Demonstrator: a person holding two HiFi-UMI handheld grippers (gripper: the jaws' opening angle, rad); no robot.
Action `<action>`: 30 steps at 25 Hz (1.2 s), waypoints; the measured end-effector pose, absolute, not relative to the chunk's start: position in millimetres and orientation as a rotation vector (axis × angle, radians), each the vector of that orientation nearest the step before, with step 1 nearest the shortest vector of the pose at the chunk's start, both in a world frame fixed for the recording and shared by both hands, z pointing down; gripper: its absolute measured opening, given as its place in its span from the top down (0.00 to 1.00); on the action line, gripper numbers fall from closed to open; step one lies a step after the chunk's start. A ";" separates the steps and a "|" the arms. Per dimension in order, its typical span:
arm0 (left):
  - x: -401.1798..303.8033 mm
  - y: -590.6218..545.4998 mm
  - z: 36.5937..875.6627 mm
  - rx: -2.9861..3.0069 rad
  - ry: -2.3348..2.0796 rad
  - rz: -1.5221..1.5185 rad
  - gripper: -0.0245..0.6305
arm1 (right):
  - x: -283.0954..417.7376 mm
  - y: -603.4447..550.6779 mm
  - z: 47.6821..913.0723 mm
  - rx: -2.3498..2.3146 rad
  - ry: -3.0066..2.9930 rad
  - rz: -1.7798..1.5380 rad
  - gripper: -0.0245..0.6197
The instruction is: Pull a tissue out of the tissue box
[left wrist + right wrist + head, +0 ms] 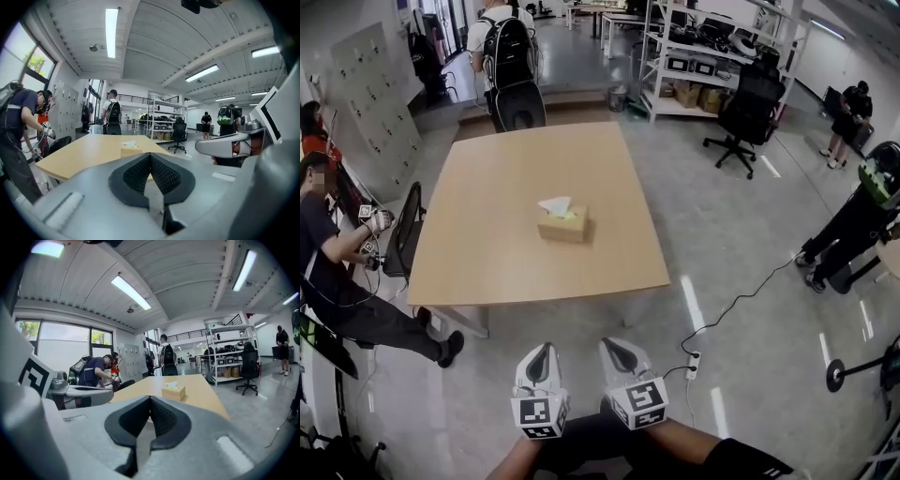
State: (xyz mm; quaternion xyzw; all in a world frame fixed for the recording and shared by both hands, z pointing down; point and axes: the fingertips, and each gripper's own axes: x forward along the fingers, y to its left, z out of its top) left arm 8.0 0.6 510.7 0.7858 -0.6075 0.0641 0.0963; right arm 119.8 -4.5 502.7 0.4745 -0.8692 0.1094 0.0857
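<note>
Hovering short of the tissue box (pixel 562 226): left gripper (pixel 542 350), right gripper (pixel 619 345), jaws pressed together, empty. Seemingly soft, light, tearable tissue (pixel 555 203); best pinched at its raised peak.

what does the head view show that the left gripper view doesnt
Head view only: a white power strip and its cable on the floor. Left gripper view only: ceiling lights and a window. Both: the table, the tissue box with a tissue sticking up, the left tongs, the right tongs and a black office chair.
</note>
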 end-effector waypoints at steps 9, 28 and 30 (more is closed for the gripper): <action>5.5 -24.6 516.8 2.284 -1.848 0.226 0.93 | 113.8 -33.6 511.7 1.347 -2.628 0.354 0.98; -41.0 -205.5 515.9 2.450 -1.623 0.151 0.93 | 64.2 -178.0 510.7 1.504 -2.436 0.313 0.98; -54.3 -221.4 515.6 2.449 -1.620 0.143 0.93 | 55.6 -194.7 511.1 1.521 -2.418 0.312 0.98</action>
